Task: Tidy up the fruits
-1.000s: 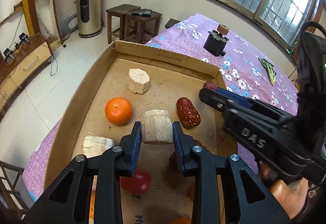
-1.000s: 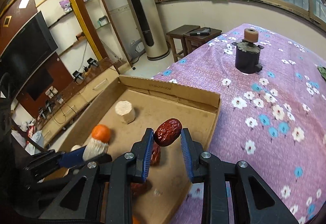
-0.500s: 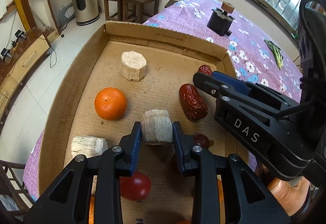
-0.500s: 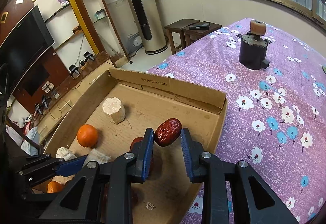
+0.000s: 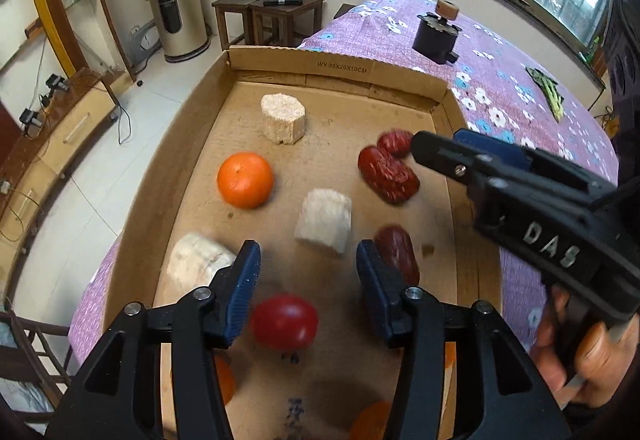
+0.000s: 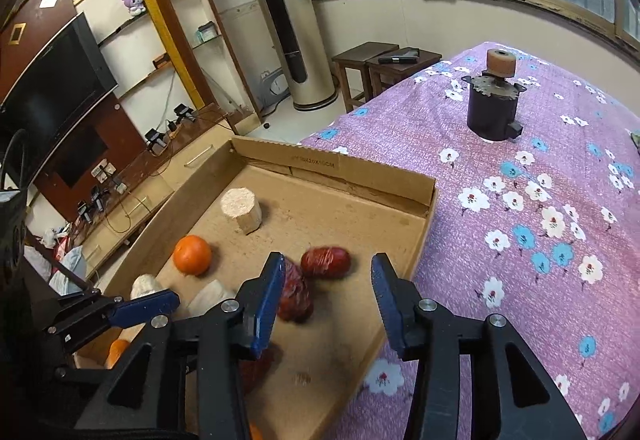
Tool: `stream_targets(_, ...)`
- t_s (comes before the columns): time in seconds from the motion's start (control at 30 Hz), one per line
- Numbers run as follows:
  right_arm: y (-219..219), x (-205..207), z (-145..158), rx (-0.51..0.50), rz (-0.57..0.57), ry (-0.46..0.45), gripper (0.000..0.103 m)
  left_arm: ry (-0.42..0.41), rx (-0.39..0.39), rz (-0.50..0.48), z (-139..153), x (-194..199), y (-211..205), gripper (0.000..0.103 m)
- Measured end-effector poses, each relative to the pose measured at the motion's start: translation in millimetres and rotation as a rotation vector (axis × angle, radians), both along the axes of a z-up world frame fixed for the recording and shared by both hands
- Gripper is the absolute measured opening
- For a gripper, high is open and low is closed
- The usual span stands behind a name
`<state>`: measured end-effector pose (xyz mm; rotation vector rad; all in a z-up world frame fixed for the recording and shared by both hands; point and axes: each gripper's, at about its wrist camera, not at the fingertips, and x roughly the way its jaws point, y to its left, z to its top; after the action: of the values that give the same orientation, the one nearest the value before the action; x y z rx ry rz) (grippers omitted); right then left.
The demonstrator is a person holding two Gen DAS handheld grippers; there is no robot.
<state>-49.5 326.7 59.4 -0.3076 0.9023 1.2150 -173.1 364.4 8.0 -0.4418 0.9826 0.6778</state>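
Pale, fibrous cane piece [image 5: 324,226] sits on the box [image 5: 340,69] floor just ahead of the left tool [image 5: 308,272], whose jaws stand wide apart and hold nothing. A second piece [image 5: 198,268] lies just left of that tool's left finger, and a third [image 5: 283,117] stands near the far wall. The orange [image 5: 245,179] rests left of centre.

Right tool [image 6: 324,298] is likewise released, with the red date [image 6: 326,262] lying on the cardboard between and just beyond its fingertips, touching or nearly touching a second date [image 6: 296,298] behind the left finger. A third date [image 5: 396,254] lies beside the left tool's right finger, and a tomato [image 5: 285,320] sits under that tool.

Both pieces look set down, so the step is probably to clear out and pick the next fruit. Lift each tool straight up before turning, so the fingers do not knock the cane or roll the dates. Round fruits will roll easily; approach the tomato or orange squarely and close gently.
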Motion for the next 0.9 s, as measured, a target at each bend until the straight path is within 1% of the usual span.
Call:
stream_targets(0.1,-13,-5,5,0.025,0.027,0.0,0.046,-0.018,0.017,-0.009,3,-11,-11,0.049)
stream_targets(0.17,-21,-10,8,0.034,0.049,0.002,0.046,-0.026,0.049,-0.013,7,-18,-20,0.05)
stream_targets(0.2,-25,-13,10,0.04,0.067,-0.001,0.047,-0.031,0.06,-0.013,9,-21,-23,0.051)
stream_targets(0.23,-29,-17,13,0.046,0.08,-0.007,0.047,-0.038,0.074,-0.014,12,-25,-27,0.059)
stream_targets(0.27,-33,-20,15,0.052,0.095,-0.014,0.047,-0.043,0.086,-0.013,14,-29,-31,0.063)
stream_targets(0.3,-36,-24,17,0.057,0.106,-0.02,0.05,-0.053,0.101,-0.011,17,-34,-34,0.067)
stream_targets(0.33,-41,-29,21,0.067,0.122,-0.034,0.054,-0.064,0.116,-0.01,20,-38,-38,0.068)
stream_targets(0.4,-49,-35,24,0.082,0.142,-0.048,0.058,-0.073,0.134,-0.011,24,-47,-44,0.068)
stream_targets(0.47,-58,-42,28,0.093,0.172,-0.056,0.058,-0.084,0.146,-0.011,27,-56,-49,0.068)
stream_targets(0.57,-72,-53,29,0.087,0.223,-0.091,0.062,-0.088,0.153,-0.011,29,-67,-55,0.074)
stream_targets(0.63,-78,-58,28,0.08,0.251,-0.11,0.067,-0.09,0.155,-0.012,29,-74,-59,0.074)
stream_targets(0.73,-90,-64,25,0.069,0.292,-0.123,0.069,-0.089,0.155,-0.013,28,-79,-67,0.074)
stream_targets(0.9,-105,-68,24,0.067,0.329,-0.127,0.073,-0.078,0.203,-0.035,30,-88,-86,0.074)
